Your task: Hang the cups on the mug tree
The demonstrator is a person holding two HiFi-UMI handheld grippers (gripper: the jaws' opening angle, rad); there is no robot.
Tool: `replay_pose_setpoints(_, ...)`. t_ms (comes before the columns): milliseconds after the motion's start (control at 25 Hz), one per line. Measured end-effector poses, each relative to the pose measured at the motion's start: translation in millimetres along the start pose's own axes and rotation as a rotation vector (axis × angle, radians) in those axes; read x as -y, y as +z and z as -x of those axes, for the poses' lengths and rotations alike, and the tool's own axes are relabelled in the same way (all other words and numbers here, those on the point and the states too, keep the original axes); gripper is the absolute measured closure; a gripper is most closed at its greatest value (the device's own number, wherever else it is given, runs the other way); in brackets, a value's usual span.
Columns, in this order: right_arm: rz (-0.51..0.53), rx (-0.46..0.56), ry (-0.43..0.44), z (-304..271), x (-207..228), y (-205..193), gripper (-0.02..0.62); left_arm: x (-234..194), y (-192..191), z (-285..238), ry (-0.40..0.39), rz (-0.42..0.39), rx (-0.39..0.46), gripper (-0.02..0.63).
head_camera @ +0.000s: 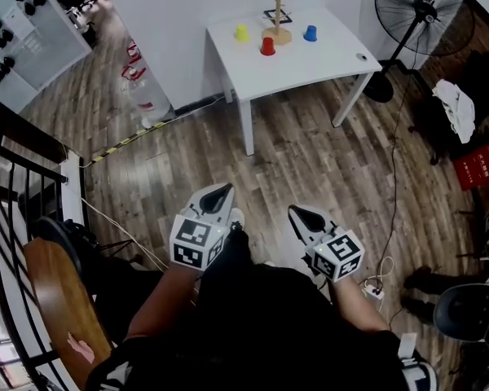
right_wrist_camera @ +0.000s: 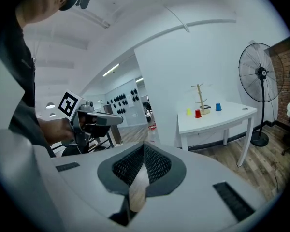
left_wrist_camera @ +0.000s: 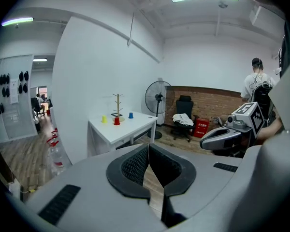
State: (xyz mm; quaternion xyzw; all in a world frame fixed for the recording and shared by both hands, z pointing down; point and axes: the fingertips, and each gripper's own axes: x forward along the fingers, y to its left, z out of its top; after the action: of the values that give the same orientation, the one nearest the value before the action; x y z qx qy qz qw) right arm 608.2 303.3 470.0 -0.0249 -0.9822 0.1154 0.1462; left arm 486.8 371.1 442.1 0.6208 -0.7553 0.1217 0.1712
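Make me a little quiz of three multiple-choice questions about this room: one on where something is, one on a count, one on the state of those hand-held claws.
1. Where is the red cup relative to the mug tree?
A. standing on the white table beside its base
B. hanging on a branch
C. on the floor

2. How many cups are on the table?
A. one
B. five
C. three

3. How are the jaws of the left gripper and the right gripper?
A. wide open
B. shut, empty
C. clamped on a cup

Answers:
1 A: it stands on the tabletop by the tree's base.
2 C: a yellow cup, the red one and a blue cup.
3 B: each gripper view shows the pads together with nothing between them.
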Motion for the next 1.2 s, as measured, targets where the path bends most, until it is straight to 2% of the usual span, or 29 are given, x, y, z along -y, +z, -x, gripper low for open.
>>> replay_pose_setpoints(200,0.028,-0.025,-0.027,-44,29,29,0.589,-72,34,-36,0.039,-0.048,0.033,0.589)
replay_pose_setpoints(400,0.067,-0.035,-0.043,-100,48,66,0.589,-145,61,-61,0.049,-0.026,0.06,0.588)
replay_pose_setpoints(640,0.069,-0.051,-0.038,-176,63,95,0.589,-192,74,-99,-0.018,-0.065,0.059,0.588)
replay_pose_setpoints(840,0.089,-0.083,-0.025,-243,73,107,0.589,-224,72,-123,-0.073,-0.068,0.043,0.588)
replay_pose_setpoints(1200,0.054,-0.11,-0.041,-307,92,120,0.589,-292,67,-146,-0.074,-0.04,0.017,0.588)
